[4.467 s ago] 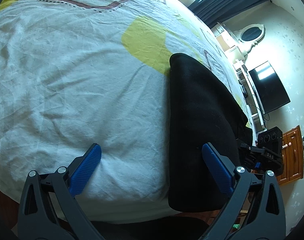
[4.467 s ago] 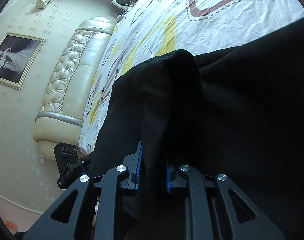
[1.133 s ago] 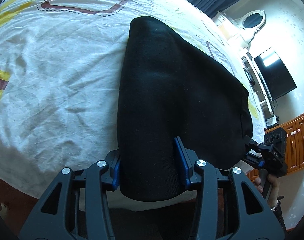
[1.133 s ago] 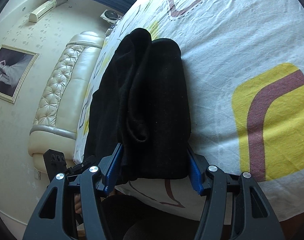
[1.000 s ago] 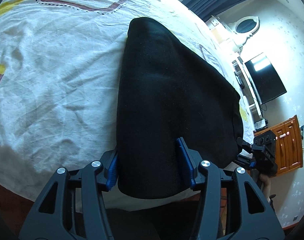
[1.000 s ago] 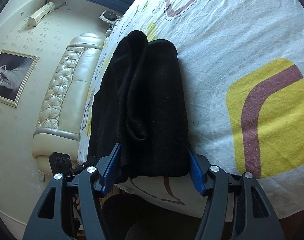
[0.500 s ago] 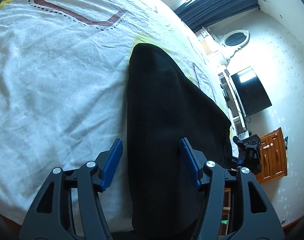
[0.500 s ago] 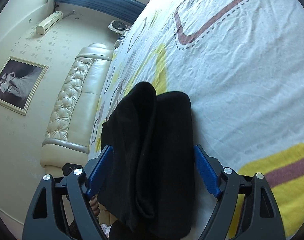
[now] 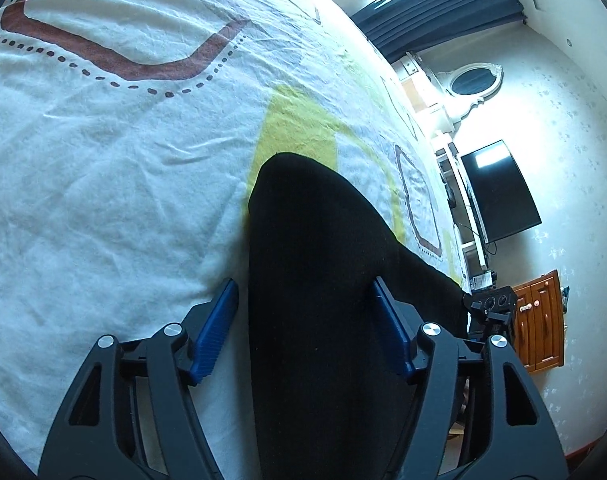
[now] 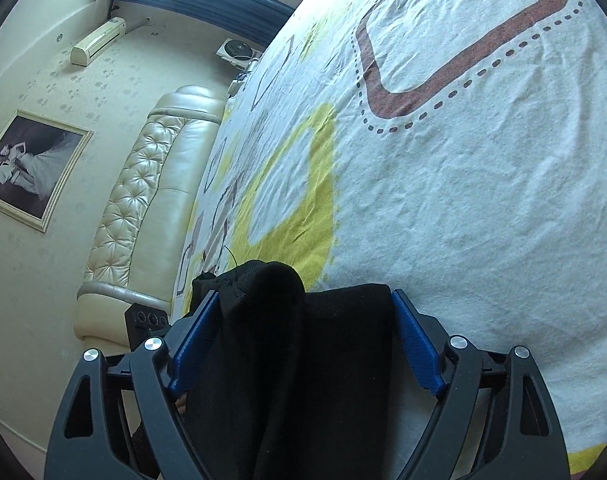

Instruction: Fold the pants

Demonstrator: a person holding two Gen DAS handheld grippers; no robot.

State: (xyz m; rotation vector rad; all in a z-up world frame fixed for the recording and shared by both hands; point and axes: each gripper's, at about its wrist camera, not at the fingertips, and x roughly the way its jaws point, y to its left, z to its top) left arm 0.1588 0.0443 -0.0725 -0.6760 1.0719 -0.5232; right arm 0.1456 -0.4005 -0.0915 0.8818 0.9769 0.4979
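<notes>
- While both grippers sit over the near edge of the bed, the black pants lie folded on the sheet, a long dark bundle running from 6 o'clock up toward the middle of the left wrist view.
- Left gripper: its jaws have just been opening and stand spread; the pants lie between the blue pads, with a strip of white sheet showing between the 9 o'clock pad and the cloth. At the 3 o'clock pad, contact with the cloth cannot be told.
- Right gripper: its jaws have also just been widening and stand spread wide; the pants fill the gap between its pads, the folded end bunched in two humps at about 12 o'clock of the gap. Cloth reaches both pads, but no pinch shows.
- Sheet pattern: a yellow patch lies just past the far end of the pants, and a brown outlined shape sits at 11 o'clock.
- In the right wrist view, a tufted headboard is at 9 o'clock, a framed picture farther left, and an air conditioner at 10 o'clock.
- In the left wrist view, a dark screen hangs at 3 o'clock, a wooden cabinet at 4 o'clock, and dark curtains at 1 o'clock.
- The other gripper shows at 4 o'clock of the left wrist view, beside the far side of the pants.
</notes>
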